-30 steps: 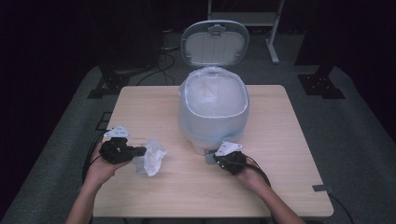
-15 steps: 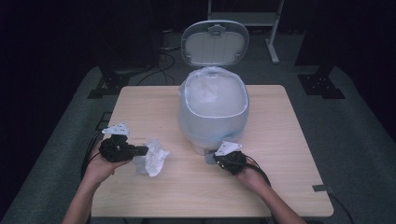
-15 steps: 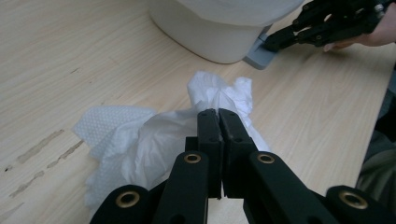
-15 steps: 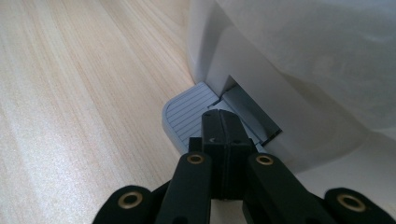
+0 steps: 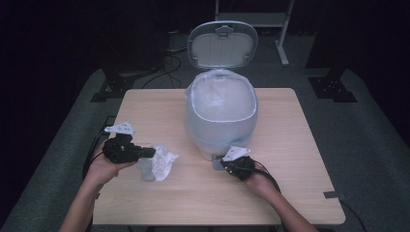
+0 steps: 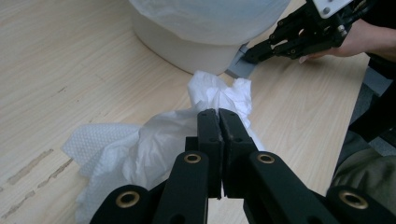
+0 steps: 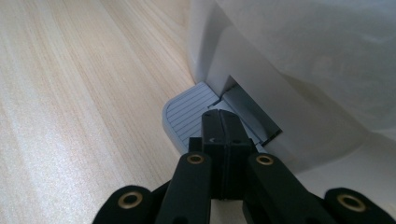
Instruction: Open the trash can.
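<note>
Pedal bin (image 5: pixel 220 121) sits mid-tabletop (image 5: pixel 290 159), lid (image 5: pixel 221 44) standing open, white liner bag folded over the rim. Right claw (image 5: pixel 223 163) has its jaws shut with nothing between them, tips pressing down on the grey foot pedal (image 7: pixel 189 116) at the bin's base; in the right gripper view the closed tips rest on the ribbed pedal right where it meets the bin wall. That looks like what holds the lid up.

Left claw (image 6: pixel 218 122) is clamped on a crumpled white paper towel (image 6: pixel 140 154). In the left gripper view the jaws pinch the wad near its top, paper bunching out to both sides and below them. In the high view the paper towel (image 5: pixel 158 163) hangs from the left claw (image 5: pixel 151 152) just left of the bin's base, low over the tabletop; cannot tell if its lower edge touches the wood.

Progress, judged: opening the lid is done, grabbing the trash is done. Left to do: lift the paper up over the rim, drop it into the liner, let go, then come off the pedal so the lid closes. Paper is near the bin's foot and well below the rim, so most of the carry remains.
</note>
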Motion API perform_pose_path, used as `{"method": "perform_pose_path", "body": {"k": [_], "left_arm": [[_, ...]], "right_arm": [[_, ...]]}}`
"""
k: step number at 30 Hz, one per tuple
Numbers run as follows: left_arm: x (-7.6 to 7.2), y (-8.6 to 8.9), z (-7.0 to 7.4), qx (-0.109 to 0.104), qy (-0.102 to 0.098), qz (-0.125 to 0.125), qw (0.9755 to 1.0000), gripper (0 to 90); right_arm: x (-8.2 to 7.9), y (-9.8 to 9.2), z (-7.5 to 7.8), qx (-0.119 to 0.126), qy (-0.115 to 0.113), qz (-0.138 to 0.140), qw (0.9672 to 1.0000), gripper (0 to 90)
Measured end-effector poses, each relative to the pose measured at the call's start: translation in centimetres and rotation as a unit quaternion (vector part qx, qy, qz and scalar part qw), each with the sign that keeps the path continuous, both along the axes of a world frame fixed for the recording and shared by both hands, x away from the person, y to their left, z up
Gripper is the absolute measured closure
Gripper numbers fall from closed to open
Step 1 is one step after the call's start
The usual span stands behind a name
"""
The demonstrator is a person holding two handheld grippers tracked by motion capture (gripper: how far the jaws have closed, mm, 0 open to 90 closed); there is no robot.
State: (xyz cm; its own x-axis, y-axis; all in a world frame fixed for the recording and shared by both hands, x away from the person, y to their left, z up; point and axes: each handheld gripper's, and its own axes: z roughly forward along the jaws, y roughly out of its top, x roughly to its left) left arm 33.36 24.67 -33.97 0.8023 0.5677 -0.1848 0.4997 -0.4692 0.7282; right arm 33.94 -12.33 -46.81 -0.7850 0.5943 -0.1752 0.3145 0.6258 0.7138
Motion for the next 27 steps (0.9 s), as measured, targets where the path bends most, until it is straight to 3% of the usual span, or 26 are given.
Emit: {"method": "perform_pose_path", "body": {"k": [4,27], "left_arm": [[0.2,-0.1,0.7,-0.012,-0.002,-0.004,0.9999,88.7],[0.7,-0.6,4.3,-0.034,-0.013,-0.020,0.9991,88.7]], "right_arm": [[0.0,0.0,0.0,0.004,0.003,-0.002,1.0000,89.7],[0.1,-0.1,0.0,0.005,0.006,0.000,1.0000,89.6]]}}
